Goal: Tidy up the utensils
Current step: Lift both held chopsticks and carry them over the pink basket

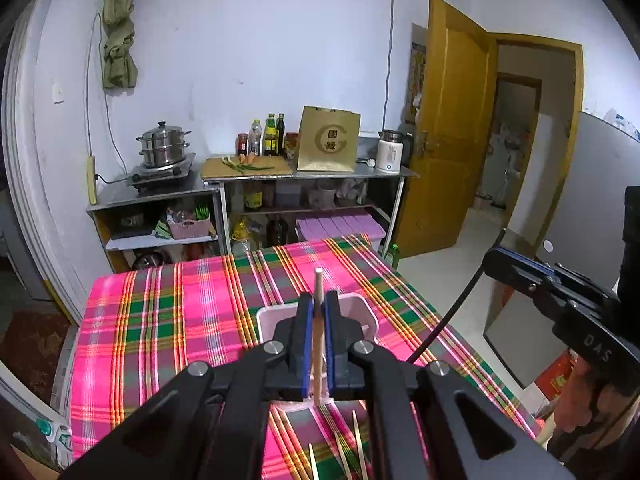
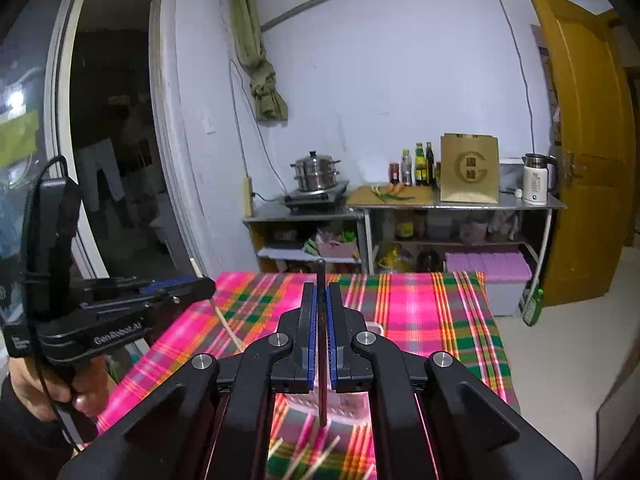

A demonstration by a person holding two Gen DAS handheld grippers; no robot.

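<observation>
Plaid tablecloth, pink bin. Left gripper clamps light chopstick; right gripper clamps dark, probably chopstick.

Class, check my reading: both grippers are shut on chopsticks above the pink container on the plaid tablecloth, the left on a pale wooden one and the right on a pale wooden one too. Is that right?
Not quite. The right gripper holds a dark chopstick, as the right wrist view shows. The left gripper does hold a pale wooden chopstick above the pink container on the plaid tablecloth.

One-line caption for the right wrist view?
Right tool shut on a dark chopstick above a pink container on the plaid tablecloth.
</observation>
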